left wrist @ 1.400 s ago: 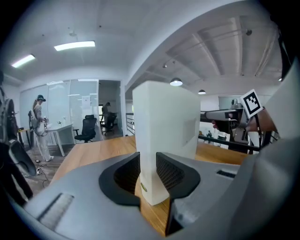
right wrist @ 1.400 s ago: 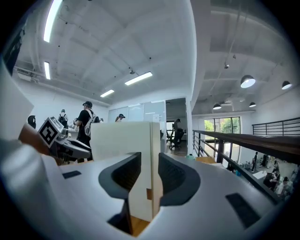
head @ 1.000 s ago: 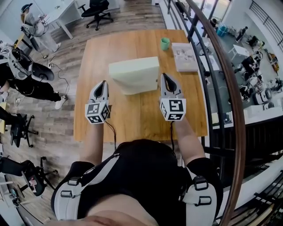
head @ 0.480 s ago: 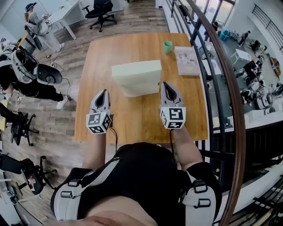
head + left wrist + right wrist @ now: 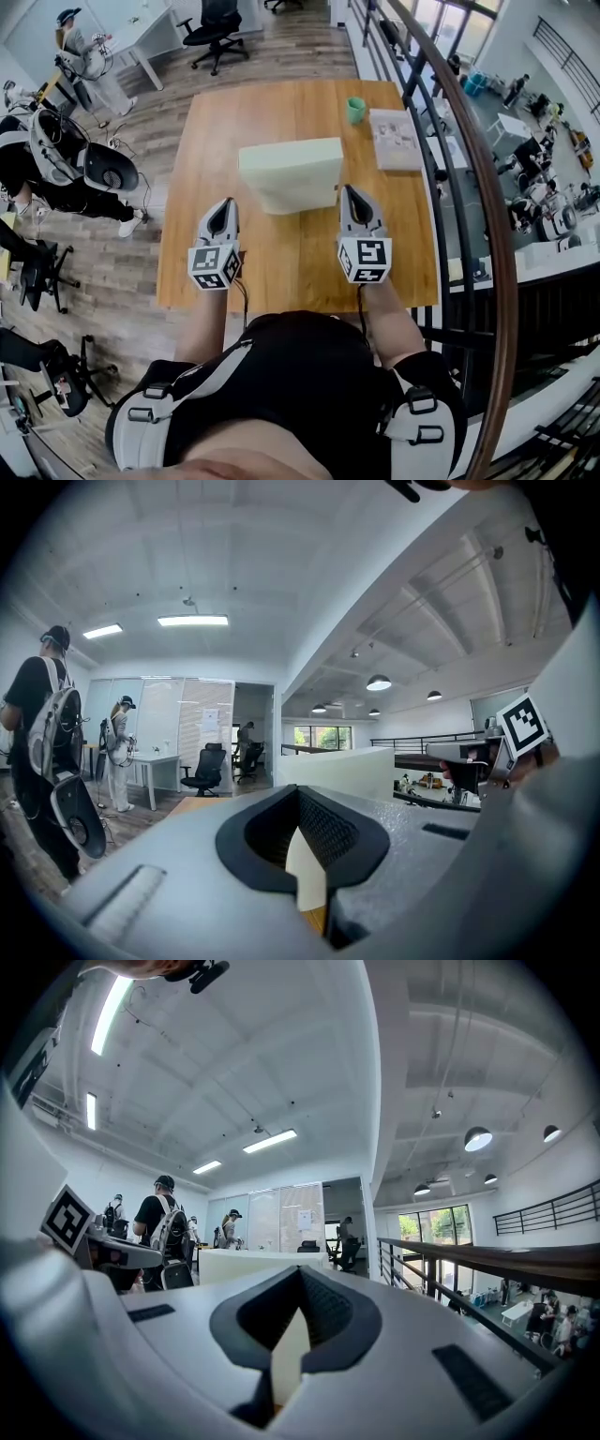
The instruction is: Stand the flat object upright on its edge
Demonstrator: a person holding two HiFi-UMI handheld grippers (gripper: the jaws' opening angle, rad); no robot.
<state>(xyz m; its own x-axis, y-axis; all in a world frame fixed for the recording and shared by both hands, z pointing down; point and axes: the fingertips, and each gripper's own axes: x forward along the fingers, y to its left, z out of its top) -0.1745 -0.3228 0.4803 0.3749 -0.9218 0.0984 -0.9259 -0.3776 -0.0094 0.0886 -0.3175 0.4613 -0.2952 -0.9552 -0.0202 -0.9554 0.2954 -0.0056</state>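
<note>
A thick pale foam slab (image 5: 291,173) stands on the wooden table (image 5: 281,258), its broad whitish face toward me and its narrow greenish edge on top. My left gripper (image 5: 225,204) hovers to the slab's near left, shut and empty, apart from it. My right gripper (image 5: 350,191) is just off the slab's near right corner, also shut with nothing in it. In the left gripper view the slab (image 5: 337,769) rises beyond the closed jaws, with the right gripper (image 5: 469,755) at the right. The right gripper view shows the slab (image 5: 253,1262) to the left.
A green cup (image 5: 355,110) and a booklet (image 5: 395,140) lie at the table's far right. A railing (image 5: 469,159) runs along the right side. People with backpacks and office chairs (image 5: 211,23) stand on the floor to the left.
The left gripper has shifted slightly along the table. The slab and the right gripper keep their places; the head view has tilted a little.
</note>
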